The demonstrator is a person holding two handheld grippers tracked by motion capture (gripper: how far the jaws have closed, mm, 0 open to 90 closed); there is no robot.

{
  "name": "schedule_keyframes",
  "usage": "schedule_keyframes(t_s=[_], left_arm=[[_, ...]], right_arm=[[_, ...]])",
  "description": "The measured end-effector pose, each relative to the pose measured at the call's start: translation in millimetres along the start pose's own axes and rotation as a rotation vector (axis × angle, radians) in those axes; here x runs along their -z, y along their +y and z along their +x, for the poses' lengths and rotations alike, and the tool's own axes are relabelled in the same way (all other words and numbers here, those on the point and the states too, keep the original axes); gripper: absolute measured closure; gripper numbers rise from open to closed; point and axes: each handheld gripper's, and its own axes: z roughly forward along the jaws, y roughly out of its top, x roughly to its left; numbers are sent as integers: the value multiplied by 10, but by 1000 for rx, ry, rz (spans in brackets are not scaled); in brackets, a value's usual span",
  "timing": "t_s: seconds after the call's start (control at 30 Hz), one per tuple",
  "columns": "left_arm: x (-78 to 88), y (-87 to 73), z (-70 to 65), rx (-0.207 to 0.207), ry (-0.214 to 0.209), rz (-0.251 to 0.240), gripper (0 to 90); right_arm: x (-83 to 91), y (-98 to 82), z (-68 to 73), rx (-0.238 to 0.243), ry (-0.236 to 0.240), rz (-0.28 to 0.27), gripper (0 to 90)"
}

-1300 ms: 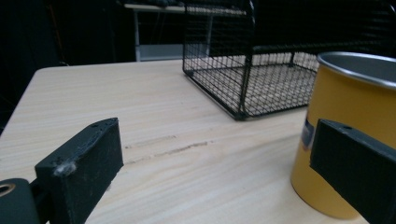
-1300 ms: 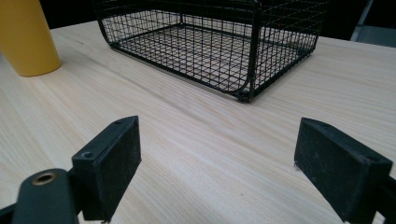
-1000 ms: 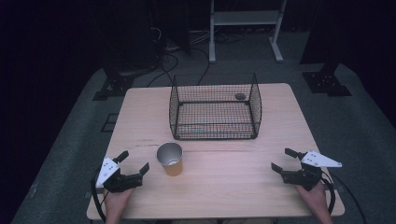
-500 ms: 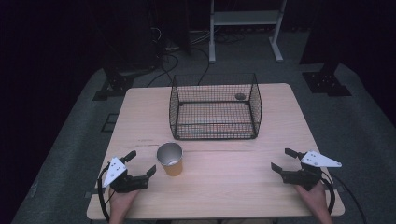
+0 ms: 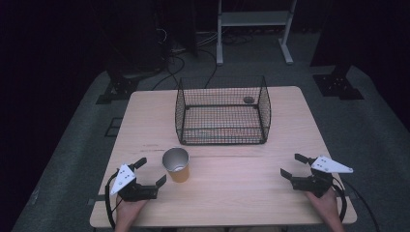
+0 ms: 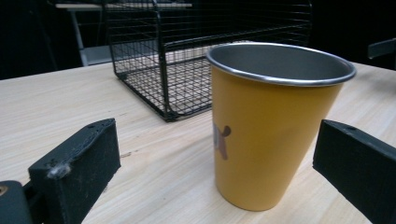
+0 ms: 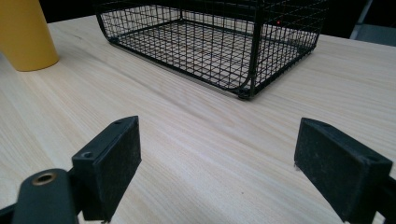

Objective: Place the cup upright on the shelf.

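Note:
A yellow cup (image 5: 177, 166) with a steel rim stands upright and empty on the wooden table (image 5: 232, 193), in front of a black wire basket (image 5: 222, 112). Just left of the cup, my left gripper (image 5: 152, 171) is open; its jaws have just been opening. In the left gripper view the cup (image 6: 271, 126) stands close ahead between the two pads (image 6: 79, 163), touching neither. At the table's right front, my right gripper (image 5: 290, 165) is open on bare wood. In the right gripper view the cup (image 7: 25, 35) is far off at the upper left and the basket (image 7: 219, 42) lies ahead.
The basket stands open-topped at the table's far middle, with a small dark round thing (image 5: 248, 100) at its far right corner. Bare wood lies between the two grippers. A metal rack (image 5: 254, 29) and stand bases (image 5: 338, 86) sit on the dark floor beyond.
My left gripper has edged a little to the right, closer to the cup, and its jaws stand slightly wider. The right gripper, the cup and the basket have not moved.

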Motion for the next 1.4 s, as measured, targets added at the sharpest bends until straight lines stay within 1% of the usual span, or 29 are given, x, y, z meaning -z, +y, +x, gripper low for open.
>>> schedule_keyframes(t_s=[0.27, 0.47, 0.67, 0.87, 1.13, 1.27, 1.4], left_arm=[[-61, 14, -67, -20, -39, 12, 0], [-105, 16, -105, -36, -55, 29, 0], [-154, 20, -145, -42, -73, 39, 0], [-205, 19, -168, -49, -80, 48, 0], [-256, 27, -184, -47, -88, 56, 0], [-310, 19, -175, -35, -88, 69, 0], [-343, 18, -158, -21, -87, 54, 0]], right_arm=[[-1, 0, 0, 1, 0, -1, 136], [-3, 1, 2, 3, -1, 1, 136], [-7, 2, 5, 6, -3, 3, 136], [-8, 3, 7, 6, -2, 5, 136], [-13, 5, 12, 8, 0, 7, 136], [-15, 6, 14, 7, 1, 9, 136], [-16, 6, 12, 5, 3, 8, 136]])
